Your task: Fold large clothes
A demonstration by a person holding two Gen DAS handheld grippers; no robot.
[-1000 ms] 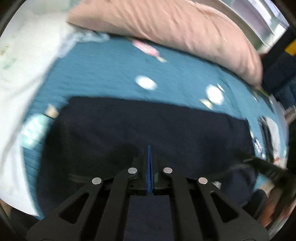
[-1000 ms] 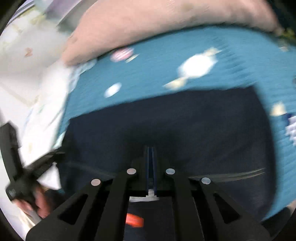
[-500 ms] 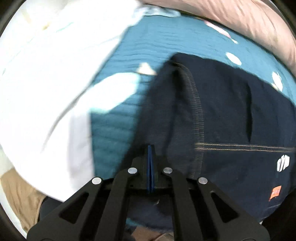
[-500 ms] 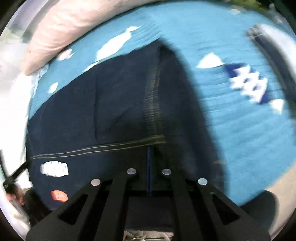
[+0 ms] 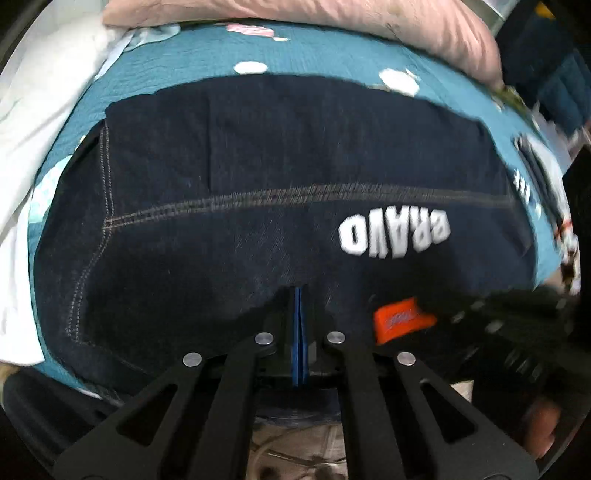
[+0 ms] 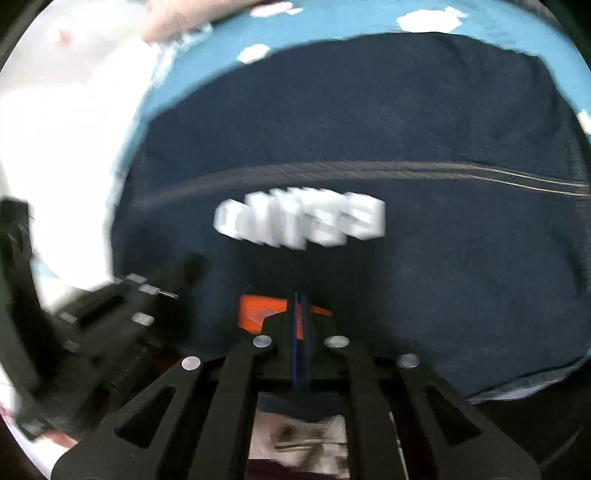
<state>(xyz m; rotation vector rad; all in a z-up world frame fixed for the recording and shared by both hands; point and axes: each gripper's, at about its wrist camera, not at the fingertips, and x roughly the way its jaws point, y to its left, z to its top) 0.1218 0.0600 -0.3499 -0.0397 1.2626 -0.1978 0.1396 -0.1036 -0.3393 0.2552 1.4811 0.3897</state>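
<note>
I've got the folded garment (image 5: 280,184) lying flat on the bedspread (image 5: 207,59), which shows past its far and side edges. A pillow (image 5: 332,18) lies on the bedspread behind it, a sheet (image 5: 33,110) off to its left. My left gripper (image 5: 297,317) sits over the garment's near edge, my right gripper (image 6: 298,321) beside it to the right, over a patch (image 6: 258,312), with lettering (image 5: 395,232) just beyond.
</note>
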